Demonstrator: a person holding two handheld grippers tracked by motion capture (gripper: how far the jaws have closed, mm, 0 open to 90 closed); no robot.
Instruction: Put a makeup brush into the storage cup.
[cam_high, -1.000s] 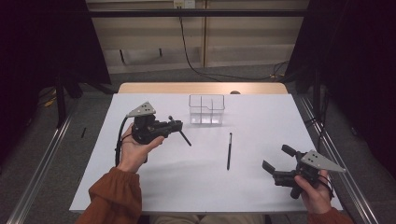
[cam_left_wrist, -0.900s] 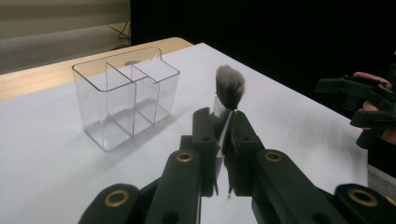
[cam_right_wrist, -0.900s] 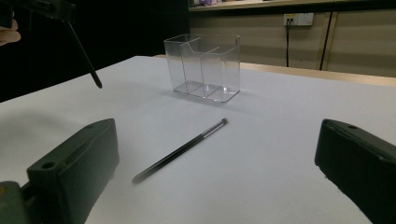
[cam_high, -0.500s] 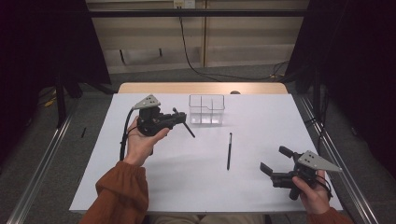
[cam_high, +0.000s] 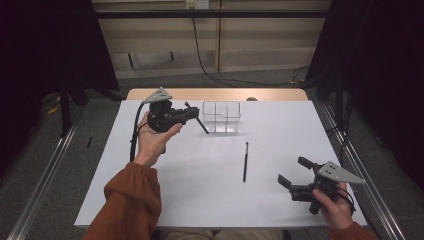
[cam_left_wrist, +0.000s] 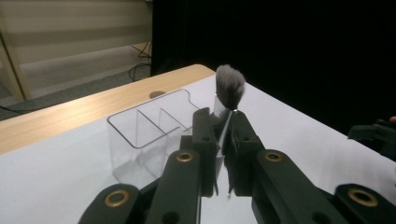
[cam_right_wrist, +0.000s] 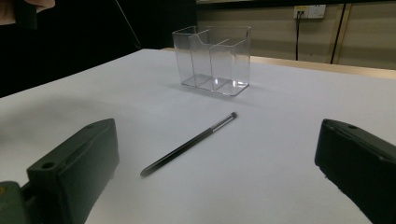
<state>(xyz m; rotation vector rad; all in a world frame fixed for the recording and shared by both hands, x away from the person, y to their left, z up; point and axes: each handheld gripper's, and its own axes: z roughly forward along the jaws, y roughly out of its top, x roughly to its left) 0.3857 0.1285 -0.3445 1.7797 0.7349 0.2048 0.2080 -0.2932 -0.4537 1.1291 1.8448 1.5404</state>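
My left gripper (cam_high: 192, 114) is clamped on a makeup brush (cam_left_wrist: 229, 88). In the left gripper view both black jaws pinch the brush just below its fluffy grey head, which stands up past the jaw tips, and the silver ferrule sits right in the pinch. From the high view the brush's dark handle slants down out of the jaws toward four o'clock, its end just short of the clear organizer (cam_high: 221, 117). I hold this gripper above the white table (cam_high: 280, 135), near the far edge, with the organizer at three o'clock of it and very near.

The organizer is a transparent box split by upright walls into compartments; in the left gripper view (cam_left_wrist: 140, 135) it stands just beyond the jaws at about ten o'clock, and I see nothing inside it. It is upright on the table, close to the strip of bare wood at the far side.

My right gripper (cam_high: 295, 173) rests low at the near right corner of the table, at roughly five o'clock from the organizer and well apart from it. Its jaws are spread wide with nothing between them; the right gripper view shows one jaw at each lower corner.

Between those jaws, farther out, lies a slim black pencil (cam_right_wrist: 189, 144) flat on the table, pointing from seven o'clock to one o'clock toward the organizer (cam_right_wrist: 212, 59). In the high view the pencil (cam_high: 245, 161) lies nearly along twelve to six, apart from both grippers.
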